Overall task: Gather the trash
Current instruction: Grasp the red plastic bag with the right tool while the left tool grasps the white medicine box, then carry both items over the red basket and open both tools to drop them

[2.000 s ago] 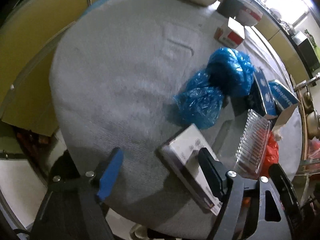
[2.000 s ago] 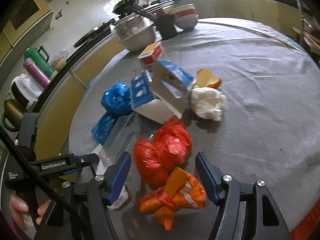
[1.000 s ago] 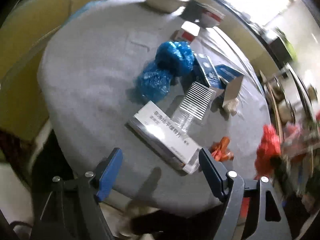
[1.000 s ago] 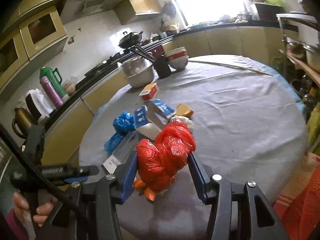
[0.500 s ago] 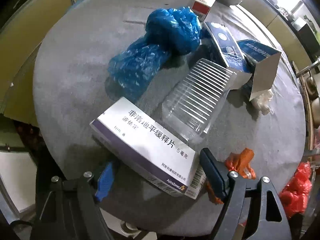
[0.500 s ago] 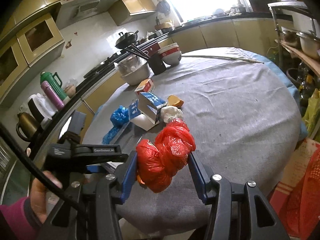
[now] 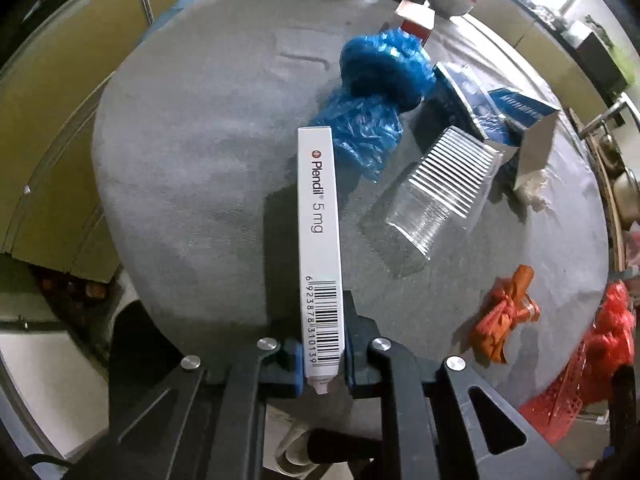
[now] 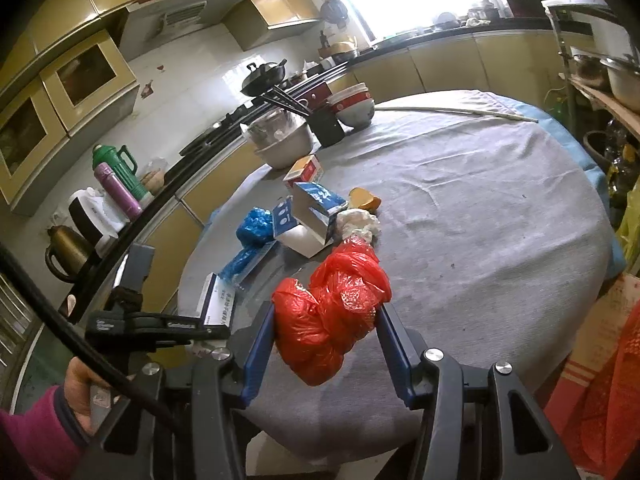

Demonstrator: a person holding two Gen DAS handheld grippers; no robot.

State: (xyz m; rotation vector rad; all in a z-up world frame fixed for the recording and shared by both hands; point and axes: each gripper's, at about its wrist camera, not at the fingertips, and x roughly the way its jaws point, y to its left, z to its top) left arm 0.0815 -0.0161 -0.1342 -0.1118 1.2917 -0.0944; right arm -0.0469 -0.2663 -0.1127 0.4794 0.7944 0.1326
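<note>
Now-upended box [image 7: 320, 240], "Plendil 5 mg"

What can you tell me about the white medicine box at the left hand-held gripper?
The white medicine box is a long, slim cardboard carton seen edge-on, printed "Plendil 5 mg" with a barcode near the jaws. The left hand-held gripper is closing on its near end, pads on both flat faces. It points away over the grey tablecloth, its far end near the blue plastic bag.

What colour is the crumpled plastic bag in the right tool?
Red; the crumpled plastic bag shows best in the right wrist view, pinched in the right tool.
</note>
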